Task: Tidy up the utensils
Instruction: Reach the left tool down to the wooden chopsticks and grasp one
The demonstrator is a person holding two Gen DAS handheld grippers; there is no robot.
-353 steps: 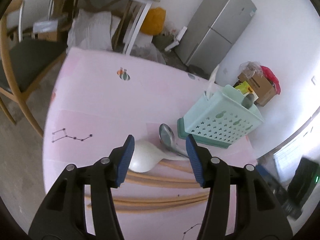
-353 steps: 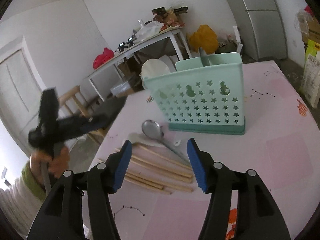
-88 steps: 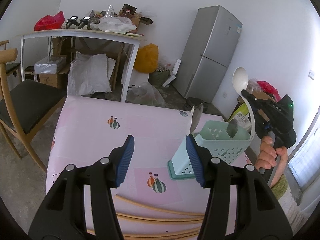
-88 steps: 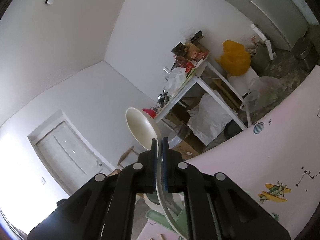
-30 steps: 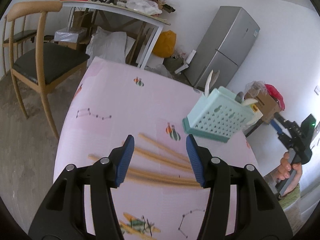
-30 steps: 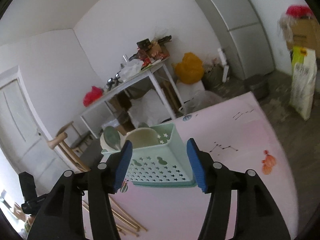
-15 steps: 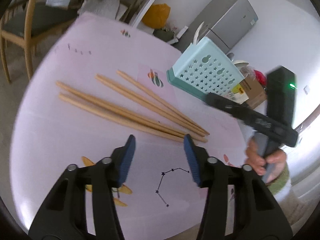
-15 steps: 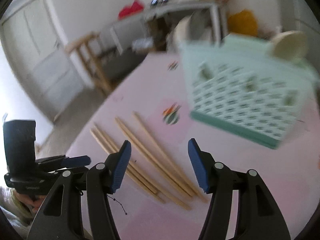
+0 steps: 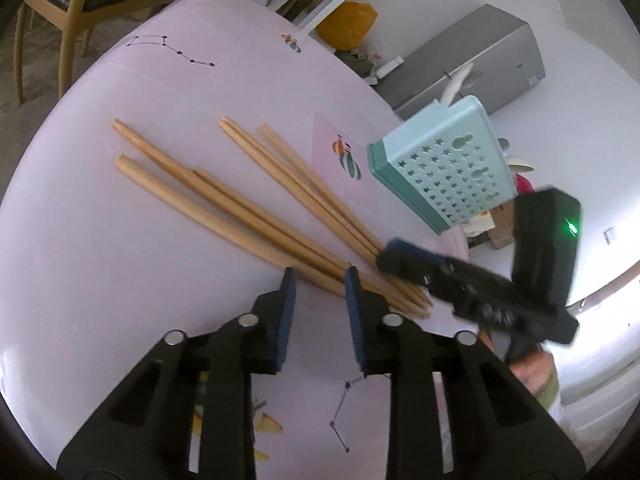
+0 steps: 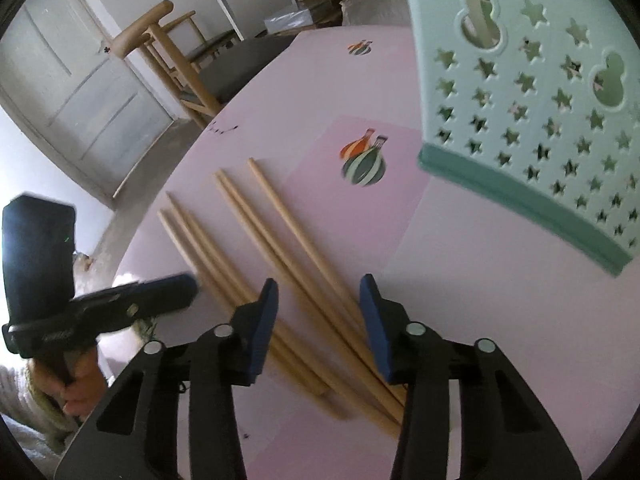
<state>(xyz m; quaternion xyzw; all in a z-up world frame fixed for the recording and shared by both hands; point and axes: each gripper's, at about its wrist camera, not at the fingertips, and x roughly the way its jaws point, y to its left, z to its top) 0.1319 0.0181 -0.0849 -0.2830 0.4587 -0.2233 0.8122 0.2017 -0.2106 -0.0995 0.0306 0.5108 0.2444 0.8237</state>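
Down near the table (image 9: 100,280), the left hand-held gripper (image 9: 318,280) hangs over the thin ends of the wooden chopsticks (image 9: 248,208), its blue pads narrow and closing, with one or two stick tips lying in the gap but not yet pinched. The right hand-held gripper (image 10: 318,292) hovers over the same bundle from the other side, jaws at a middling width and also closing, several sticks running under the gap, none pressed.

A second ago both grippers were high and wide, the right one at the basket; now both have dropped to the sticks. The spoons seen lying on the table earlier are gone from it, and pale handles show in the mint basket (image 9: 448,172), so I judge the chopsticks are what remains.

They are long, tapered, smooth pale wood, fanned loosely and overlapping at the thin ends. The basket is rigid plastic, pierced with stars and gourd shapes, with a darker green base. A glossy pink cloth covers the table.
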